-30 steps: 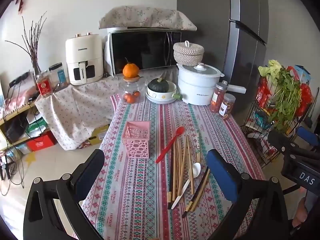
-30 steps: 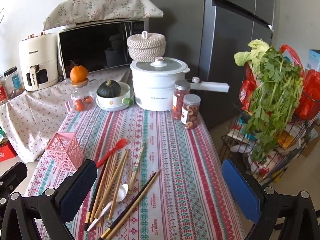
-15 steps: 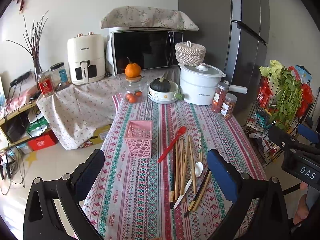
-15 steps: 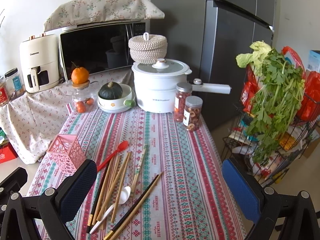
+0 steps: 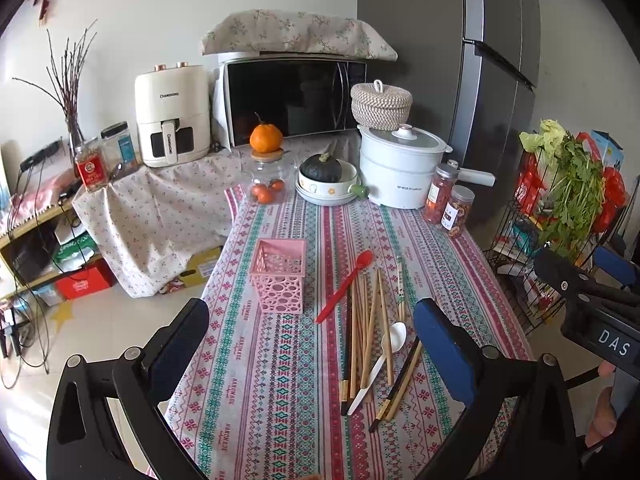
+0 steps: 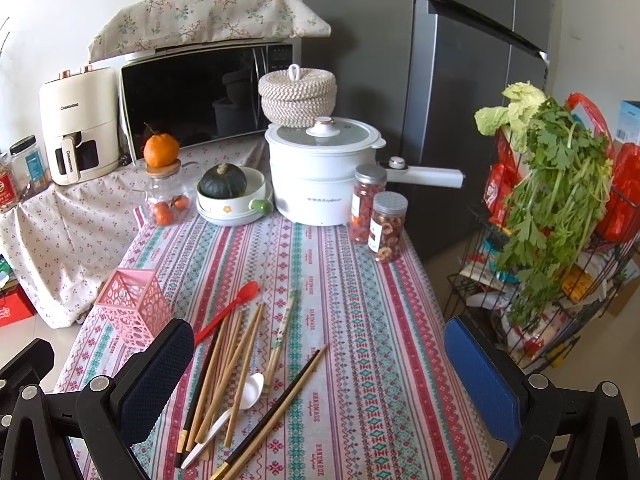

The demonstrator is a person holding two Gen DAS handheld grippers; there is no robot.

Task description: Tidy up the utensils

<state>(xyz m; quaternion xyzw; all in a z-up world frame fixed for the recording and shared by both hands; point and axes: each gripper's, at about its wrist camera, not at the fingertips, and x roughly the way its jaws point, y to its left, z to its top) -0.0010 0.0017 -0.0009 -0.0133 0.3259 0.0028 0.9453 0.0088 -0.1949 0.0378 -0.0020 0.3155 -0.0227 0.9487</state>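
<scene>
A pink perforated holder [image 5: 279, 278] [image 6: 134, 309] stands empty on the striped tablecloth. Right of it lie a red spoon [image 5: 345, 286] [image 6: 228, 317], several wooden chopsticks [image 5: 370, 330] [image 6: 234, 364], a white spoon [image 5: 380, 360] [image 6: 236, 404] and a dark chopstick pair [image 5: 400, 384] [image 6: 276, 402]. My left gripper [image 5: 310, 350] is open and empty, held above the table's near end. My right gripper [image 6: 320, 372] is open and empty above the utensil pile. The right gripper's body [image 5: 592, 304] shows in the left wrist view.
At the table's far end stand a white electric pot [image 5: 400, 168] [image 6: 320, 176], two spice jars [image 5: 450, 202] [image 6: 378, 218], a bowl with a squash [image 5: 326, 180] [image 6: 230, 194] and a glass jar under an orange [image 5: 267, 182] [image 6: 164, 194]. A wire rack with greens [image 6: 560, 216] stands to the right.
Both cameras have drifted slightly back and up, so the table scene sits a little lower in view. Nothing on the table has moved; both grippers stay open.
</scene>
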